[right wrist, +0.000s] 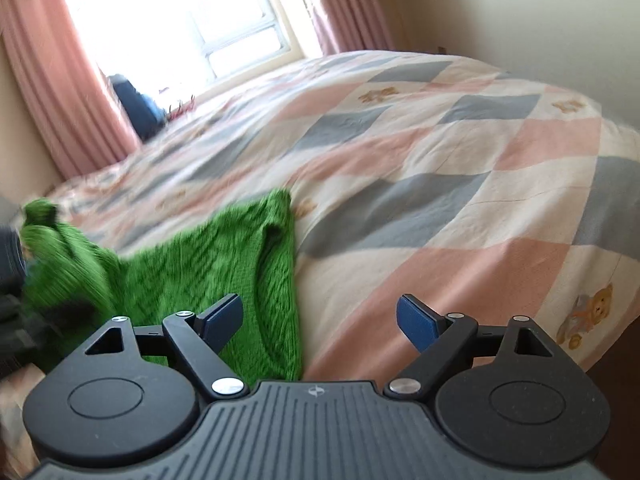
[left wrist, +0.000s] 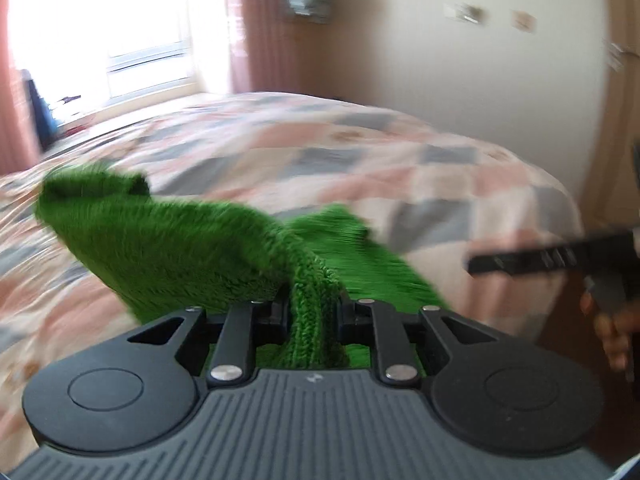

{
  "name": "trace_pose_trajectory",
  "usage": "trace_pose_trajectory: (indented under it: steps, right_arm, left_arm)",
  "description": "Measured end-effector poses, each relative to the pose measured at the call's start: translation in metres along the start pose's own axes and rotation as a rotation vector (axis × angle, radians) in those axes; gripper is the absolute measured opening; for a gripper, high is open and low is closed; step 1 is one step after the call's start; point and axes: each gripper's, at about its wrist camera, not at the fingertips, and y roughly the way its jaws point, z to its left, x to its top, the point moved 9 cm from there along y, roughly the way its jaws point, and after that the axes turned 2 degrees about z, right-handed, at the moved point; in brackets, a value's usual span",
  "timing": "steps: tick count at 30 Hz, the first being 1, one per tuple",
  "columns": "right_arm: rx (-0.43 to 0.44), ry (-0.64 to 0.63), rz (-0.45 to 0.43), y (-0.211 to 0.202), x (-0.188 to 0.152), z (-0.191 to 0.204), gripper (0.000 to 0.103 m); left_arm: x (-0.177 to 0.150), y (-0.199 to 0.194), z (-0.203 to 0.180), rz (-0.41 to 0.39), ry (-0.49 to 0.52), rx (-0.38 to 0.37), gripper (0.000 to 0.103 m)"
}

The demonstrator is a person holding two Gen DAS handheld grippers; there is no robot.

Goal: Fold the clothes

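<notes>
Left tongs point(left wrist: 312, 316) clamp the green sweater point(left wrist: 168, 248); right tongs point(right wrist: 320, 322) hover agape.

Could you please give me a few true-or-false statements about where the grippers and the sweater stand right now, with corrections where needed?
1. The left gripper is shut on the green sweater. True.
2. The right gripper also clamps the sweater. False: its jaws stand open with nothing between them.
3. The sweater lies on a patchwork quilt covering the bed. True.
4. The sweater is already folded into a neat square. False: it is bunched and partly lifted at the left gripper's end.
5. The curtains by the window are green. False: they are pink.
</notes>
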Motion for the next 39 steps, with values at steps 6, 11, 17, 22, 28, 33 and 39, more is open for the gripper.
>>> trace_pose_trajectory:
  steps: [6, 11, 17, 22, 28, 33, 39]
  right_arm:
    - [0.108, 0.135, 0.045, 0.024, 0.005, -0.015, 0.083]
    - [0.245, 0.181, 0.064, 0.040, 0.012, -0.003, 0.082]
    - [0.399, 0.261, 0.135, 0.053, 0.008, 0.017, 0.081]
    - [0.433, 0.292, 0.221, 0.065, -0.011, 0.027, 0.066]
    - [0.388, 0.275, 0.235, 0.087, -0.011, 0.033, 0.064]
    - [0.343, 0.164, 0.216, 0.082, -0.002, 0.044, 0.041]
    - [0.363, 0.221, 0.152, 0.058, 0.004, 0.031, 0.041]
  left_arm:
    - [-0.010, 0.023, -0.027, 0.056, 0.037, -0.126, 0.020]
    - [-0.019, 0.040, -0.049, 0.102, 0.068, -0.231, 0.032]
    - [-0.008, 0.025, -0.026, 0.066, -0.034, -0.294, 0.032]
    - [-0.003, 0.020, 0.041, 0.050, -0.234, -0.208, 0.031]
    - [-0.006, 0.055, 0.081, 0.049, -0.307, -0.109, 0.031]
    - [-0.001, 0.081, 0.097, 0.029, -0.308, -0.061, 0.031]
    - [0.003, 0.079, 0.096, 0.017, -0.249, -0.033, 0.031]
